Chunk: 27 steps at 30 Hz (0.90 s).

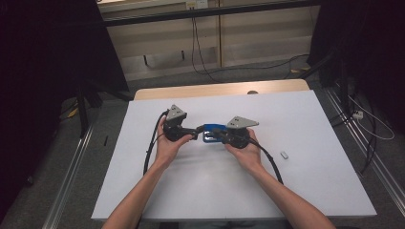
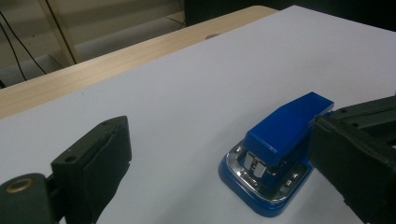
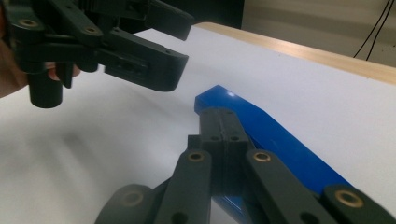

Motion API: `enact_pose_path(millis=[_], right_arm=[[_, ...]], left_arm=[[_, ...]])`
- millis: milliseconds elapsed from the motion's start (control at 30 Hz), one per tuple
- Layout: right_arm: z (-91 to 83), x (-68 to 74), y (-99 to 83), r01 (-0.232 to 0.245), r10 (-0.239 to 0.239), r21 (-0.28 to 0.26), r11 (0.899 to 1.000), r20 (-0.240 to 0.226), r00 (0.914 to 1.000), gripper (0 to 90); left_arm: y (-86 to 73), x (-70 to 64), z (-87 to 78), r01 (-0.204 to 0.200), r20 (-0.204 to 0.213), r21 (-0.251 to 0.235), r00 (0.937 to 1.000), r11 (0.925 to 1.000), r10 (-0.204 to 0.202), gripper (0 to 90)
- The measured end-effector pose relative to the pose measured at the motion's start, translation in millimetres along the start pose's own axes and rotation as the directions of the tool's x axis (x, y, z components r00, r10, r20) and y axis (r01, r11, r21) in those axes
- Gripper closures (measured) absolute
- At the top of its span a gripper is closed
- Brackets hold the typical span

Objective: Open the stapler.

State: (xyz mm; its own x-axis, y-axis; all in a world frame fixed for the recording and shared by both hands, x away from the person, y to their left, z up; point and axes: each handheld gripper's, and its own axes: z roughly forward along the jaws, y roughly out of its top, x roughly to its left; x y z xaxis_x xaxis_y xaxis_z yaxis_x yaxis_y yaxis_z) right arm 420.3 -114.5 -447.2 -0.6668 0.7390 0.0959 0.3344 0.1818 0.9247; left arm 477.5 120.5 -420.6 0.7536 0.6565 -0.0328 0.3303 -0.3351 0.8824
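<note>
Looks like a lab or test room, staged for recording rather than lived in. White sheet [image 1: 296,157] spread over a wooden counter [image 1: 219,89], dark curtains [image 1: 43,57] hung at both sides, cables [image 1: 198,47] trailing down a plain panelled wall [image 1: 258,38], metal rails [image 1: 71,167] along a grey carpeted floor [image 1: 43,200].

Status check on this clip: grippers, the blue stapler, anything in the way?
Left gripper open, jaws either side of the blue plastic stapler. Right gripper shut, jaws pressed together beside the stapler. Small grey block lies well off to the right.
</note>
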Motion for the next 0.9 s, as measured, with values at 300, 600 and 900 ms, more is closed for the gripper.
enact_pose_path(millis=[300,600,900], right_arm=[[4.4,-0.5,-0.9,0.022,-0.022,0.032,0.999,0.002,0.9998,90.0],[8.6,2.8,-1.5,0.053,-0.052,0.06,0.997,-0.019,0.9984,90.0],[12.6,2.4,-2.3,0.068,-0.067,0.103,0.992,-0.016,0.9976,90.0]], left_arm=[[-3.9,2.2,-7.0,0.016,0.011,0.038,0.9998,0.9991,-0.017,31.5],[-6.2,1.6,-2.4,0.037,0.035,0.071,0.9986,0.9968,-0.04,55.5],[-9.4,-1.7,2.9,0.033,0.053,0.113,0.9978,0.993,-0.039,78.2]])
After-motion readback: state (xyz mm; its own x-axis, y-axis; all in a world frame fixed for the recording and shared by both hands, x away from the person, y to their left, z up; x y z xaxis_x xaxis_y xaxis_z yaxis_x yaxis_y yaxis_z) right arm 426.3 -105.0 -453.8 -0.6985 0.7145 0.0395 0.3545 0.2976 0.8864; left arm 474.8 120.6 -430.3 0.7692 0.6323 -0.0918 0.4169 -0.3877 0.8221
